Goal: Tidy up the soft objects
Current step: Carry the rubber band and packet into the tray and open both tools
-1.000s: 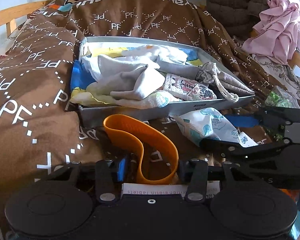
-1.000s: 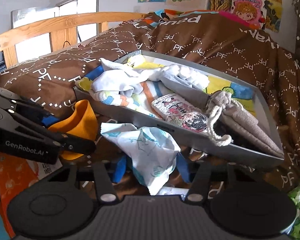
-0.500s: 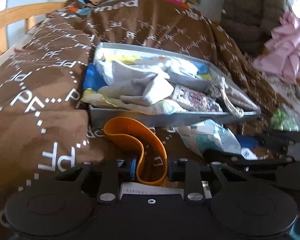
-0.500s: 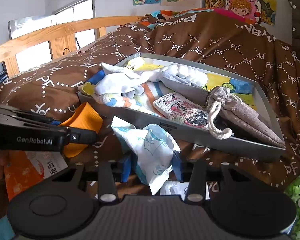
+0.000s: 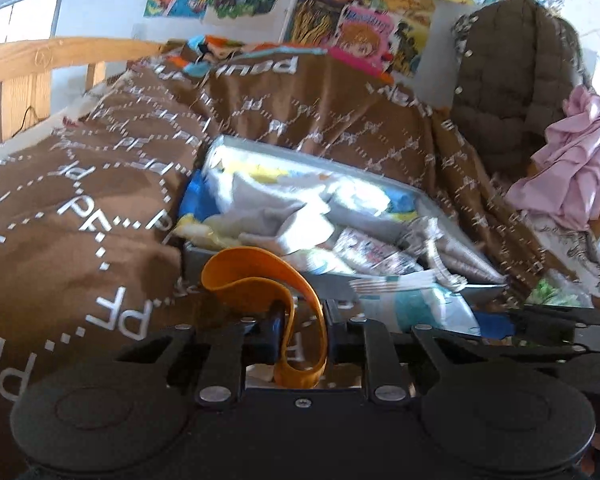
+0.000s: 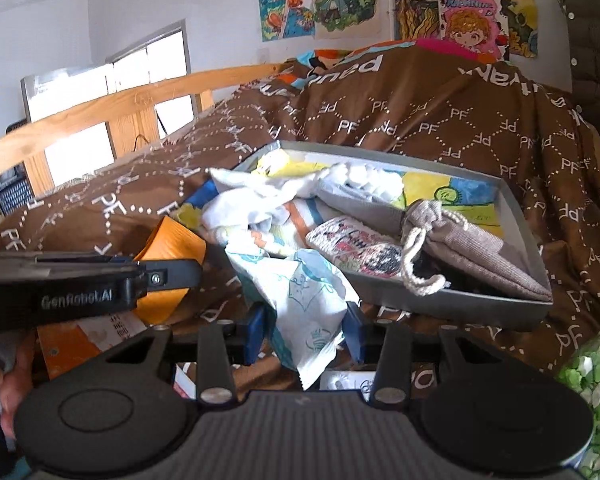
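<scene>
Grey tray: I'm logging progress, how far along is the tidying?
Done: the grey tray already holds socks and a drawstring pouch. In hand: left gripper grips the orange band, right gripper the printed cloth. Left: putting both in.

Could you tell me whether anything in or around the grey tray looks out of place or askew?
The tray is overfilled: cloths spill over its left rim, and the pouch's cord hangs over the front wall.
</scene>
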Demonstrator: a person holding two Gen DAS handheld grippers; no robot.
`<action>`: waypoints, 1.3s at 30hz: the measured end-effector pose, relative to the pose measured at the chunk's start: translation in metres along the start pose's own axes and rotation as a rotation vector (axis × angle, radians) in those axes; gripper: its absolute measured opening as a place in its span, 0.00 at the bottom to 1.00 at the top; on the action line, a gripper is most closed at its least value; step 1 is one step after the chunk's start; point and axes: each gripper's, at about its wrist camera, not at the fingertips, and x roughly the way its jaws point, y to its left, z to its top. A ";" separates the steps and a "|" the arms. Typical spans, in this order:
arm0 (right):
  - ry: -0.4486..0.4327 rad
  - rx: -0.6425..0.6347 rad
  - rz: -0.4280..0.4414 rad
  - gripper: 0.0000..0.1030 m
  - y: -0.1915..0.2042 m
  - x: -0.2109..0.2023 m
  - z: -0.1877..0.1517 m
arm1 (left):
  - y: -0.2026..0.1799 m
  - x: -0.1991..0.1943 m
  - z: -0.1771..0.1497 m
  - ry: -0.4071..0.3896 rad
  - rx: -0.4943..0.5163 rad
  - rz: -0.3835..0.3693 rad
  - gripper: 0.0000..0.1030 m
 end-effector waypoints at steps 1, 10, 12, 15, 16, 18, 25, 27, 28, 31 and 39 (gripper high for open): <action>-0.009 0.007 -0.001 0.44 -0.001 -0.002 0.001 | -0.004 -0.002 -0.001 -0.015 0.011 -0.003 0.21; -0.155 0.051 -0.117 0.44 -0.028 -0.018 0.026 | -0.019 -0.017 0.001 -0.170 0.056 -0.053 0.21; -0.190 0.073 -0.153 0.44 -0.041 -0.018 0.034 | -0.026 -0.012 0.009 -0.194 0.100 -0.071 0.21; -0.212 0.111 -0.200 0.44 -0.062 -0.011 0.043 | -0.039 0.005 0.024 -0.226 0.114 -0.087 0.21; -0.216 0.129 -0.212 0.44 -0.070 -0.007 0.045 | -0.044 0.012 0.030 -0.225 0.114 -0.090 0.21; -0.213 0.160 -0.223 0.45 -0.084 0.002 0.048 | -0.054 0.030 0.044 -0.208 0.099 -0.108 0.21; -0.143 0.247 -0.227 0.45 -0.122 0.040 0.045 | -0.079 0.089 0.090 -0.056 0.120 -0.127 0.21; -0.116 0.263 -0.223 0.45 -0.130 0.052 0.040 | -0.081 0.105 0.096 -0.003 0.122 -0.136 0.22; -0.104 0.271 -0.221 0.45 -0.134 0.057 0.037 | -0.081 0.113 0.098 0.027 0.113 -0.138 0.22; -0.090 0.296 -0.211 0.45 -0.137 0.062 0.031 | -0.079 0.133 0.100 0.096 0.068 -0.144 0.22; -0.079 0.303 -0.214 0.49 -0.140 0.064 0.032 | -0.086 0.163 0.100 0.195 0.063 -0.138 0.26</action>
